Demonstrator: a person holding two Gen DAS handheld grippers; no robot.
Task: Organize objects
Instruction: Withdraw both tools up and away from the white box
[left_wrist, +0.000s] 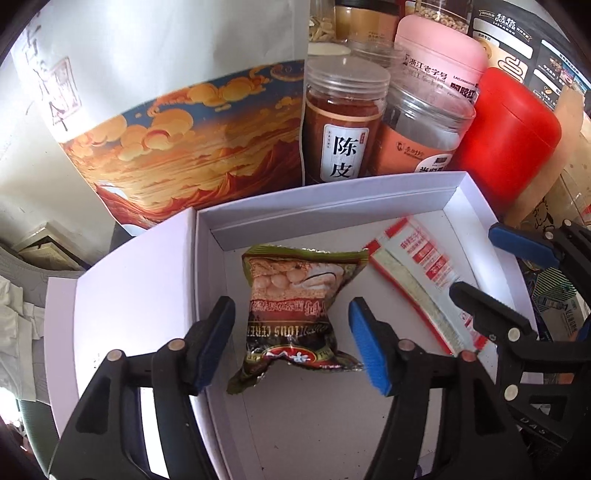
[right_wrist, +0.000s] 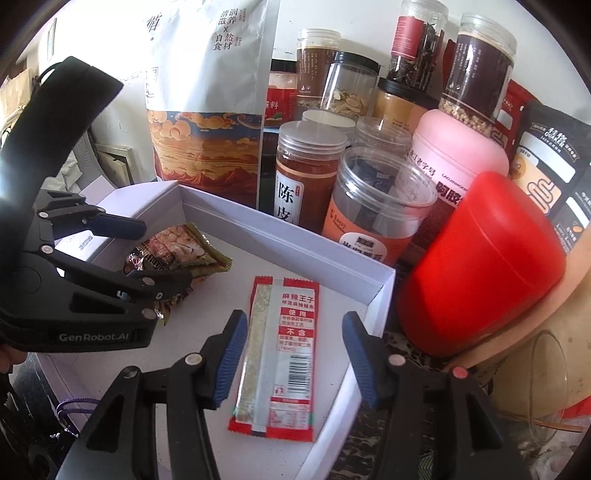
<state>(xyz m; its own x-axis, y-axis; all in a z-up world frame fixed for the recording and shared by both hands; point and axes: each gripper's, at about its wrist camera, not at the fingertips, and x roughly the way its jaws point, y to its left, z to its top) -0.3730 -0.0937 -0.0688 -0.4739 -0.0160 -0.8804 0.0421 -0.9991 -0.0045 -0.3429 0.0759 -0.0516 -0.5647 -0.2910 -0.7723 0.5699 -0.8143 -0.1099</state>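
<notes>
A shallow white box (left_wrist: 325, 208) (right_wrist: 280, 236) holds two packets. A green-and-brown snack packet (left_wrist: 295, 302) (right_wrist: 177, 251) lies flat on its floor. My left gripper (left_wrist: 291, 334) (right_wrist: 166, 251) hangs over it with a pad on either side, both clear of the wrapper, so it is open. A long red-and-white sachet (left_wrist: 417, 280) (right_wrist: 280, 350) lies near the box's right wall. My right gripper (right_wrist: 295, 350) (left_wrist: 474, 264) straddles it with gaps on both sides and is open too.
Behind the box stand a tall bag with a cloud print (left_wrist: 192, 136) (right_wrist: 207, 140), several clear jars (left_wrist: 343, 122) (right_wrist: 373, 195), a pink canister (left_wrist: 443, 48) (right_wrist: 458, 155) and a red canister (left_wrist: 506, 136) (right_wrist: 484, 266). A black oat bag (right_wrist: 546, 166) leans at the far right.
</notes>
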